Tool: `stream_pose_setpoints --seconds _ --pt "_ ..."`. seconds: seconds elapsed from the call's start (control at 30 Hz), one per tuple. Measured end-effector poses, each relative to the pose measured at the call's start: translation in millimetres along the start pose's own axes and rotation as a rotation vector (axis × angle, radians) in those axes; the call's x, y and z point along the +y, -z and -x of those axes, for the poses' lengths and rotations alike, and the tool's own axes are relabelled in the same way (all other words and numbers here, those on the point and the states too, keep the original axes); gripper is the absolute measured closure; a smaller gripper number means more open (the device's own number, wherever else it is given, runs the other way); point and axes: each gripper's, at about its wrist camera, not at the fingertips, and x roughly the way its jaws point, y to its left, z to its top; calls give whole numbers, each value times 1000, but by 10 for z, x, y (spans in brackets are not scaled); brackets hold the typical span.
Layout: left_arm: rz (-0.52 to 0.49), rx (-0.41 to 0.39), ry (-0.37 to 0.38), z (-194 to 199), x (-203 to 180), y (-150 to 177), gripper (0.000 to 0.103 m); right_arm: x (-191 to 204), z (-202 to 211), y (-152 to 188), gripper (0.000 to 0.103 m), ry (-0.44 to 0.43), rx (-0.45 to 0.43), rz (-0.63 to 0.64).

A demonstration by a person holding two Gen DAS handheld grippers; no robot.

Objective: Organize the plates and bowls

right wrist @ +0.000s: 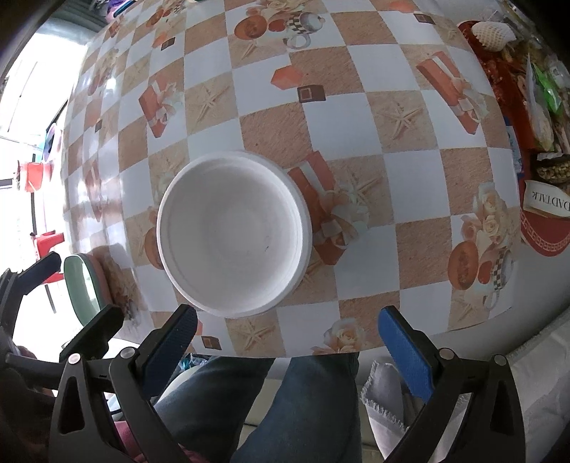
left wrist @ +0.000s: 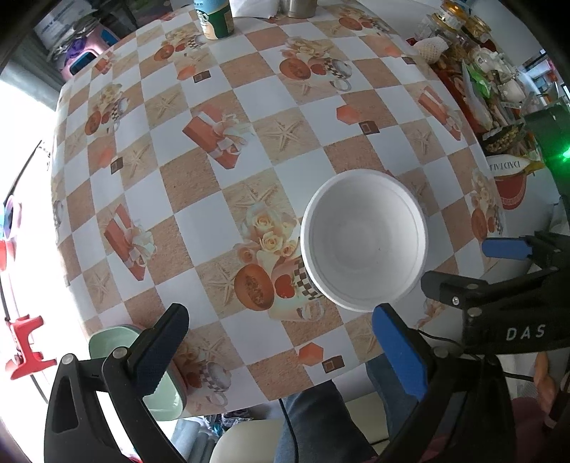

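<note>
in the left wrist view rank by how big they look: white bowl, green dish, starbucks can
1. white bowl
2. green dish, partly hidden behind the left gripper's finger, so unsure
3. starbucks can, far across the table and cut off by the frame, so it may only look smallest

- My own left finger [left wrist: 162,350] covers much of the green bowl [left wrist: 107,340], so I cannot tell what lies inside it.
- In my right view that green bowl [right wrist: 80,281] shows only as an edge-on sliver beside the other gripper's finger.
- The green can [left wrist: 214,17] at the far table edge is cut off by the top of the picture; its upper part is out of sight.
- The metal cup [left wrist: 301,8] beside it shows only its base.
- The snack clutter [left wrist: 477,74] on the right is too jumbled and small to sort out.
- The label [right wrist: 548,204] at the right edge is cropped.
</note>
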Motion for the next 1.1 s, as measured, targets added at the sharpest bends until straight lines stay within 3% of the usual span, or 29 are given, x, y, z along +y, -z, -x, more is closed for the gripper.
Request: stream_pose_setpoints --seconds 1.1 --pt "-9 16 -5 -37 -3 7 0 -52 -124 -10 1 17 47 -20"
